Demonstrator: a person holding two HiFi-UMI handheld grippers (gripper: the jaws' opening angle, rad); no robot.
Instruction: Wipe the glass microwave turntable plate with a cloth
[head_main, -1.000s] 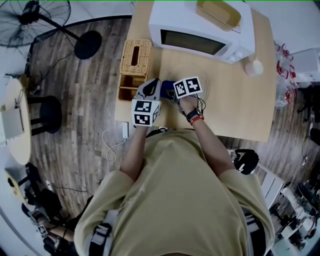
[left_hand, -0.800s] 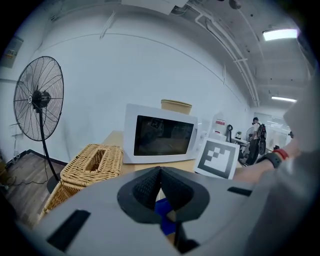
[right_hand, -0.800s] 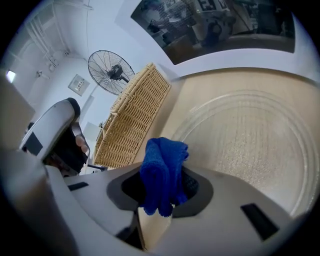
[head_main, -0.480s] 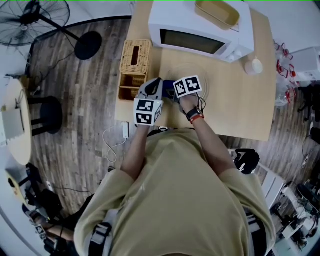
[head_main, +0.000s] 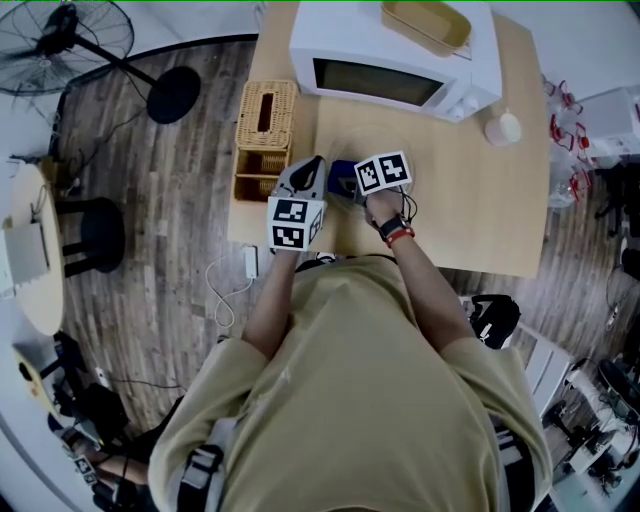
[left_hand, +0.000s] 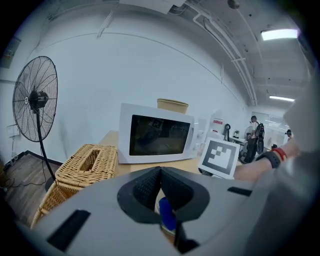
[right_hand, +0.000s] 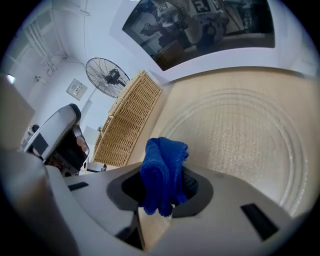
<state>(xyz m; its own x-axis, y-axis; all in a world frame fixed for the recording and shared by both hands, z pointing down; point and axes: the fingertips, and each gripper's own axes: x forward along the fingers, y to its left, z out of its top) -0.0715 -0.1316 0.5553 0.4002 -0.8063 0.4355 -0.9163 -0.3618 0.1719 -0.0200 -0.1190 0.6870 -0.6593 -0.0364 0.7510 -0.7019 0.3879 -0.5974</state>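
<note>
At the far left we see a fan (left_hand: 35, 97) standing on the floor, and a wicker basket (left_hand: 85, 162) at the left edge of the table (head_main: 470, 200). Just right of the basket we hold the left gripper (left_hand: 160, 175), its jaws pressed together with nothing between them. Beside it, our right gripper (right_hand: 165, 192) is clamped on a folded blue cloth (right_hand: 162, 160) at the near left edge of the glass plate (right_hand: 250, 130). We cannot tell whether the cloth touches it. The plate lies flat on the table, near the white microwave (head_main: 390, 60) beyond it.

A white microwave (head_main: 390, 60), a tan tray (head_main: 425, 25) on top, stands on a wooden table (head_main: 480, 200) beside a wicker box (head_main: 266, 135); a black fan (head_main: 60, 35) stands nearby.
</note>
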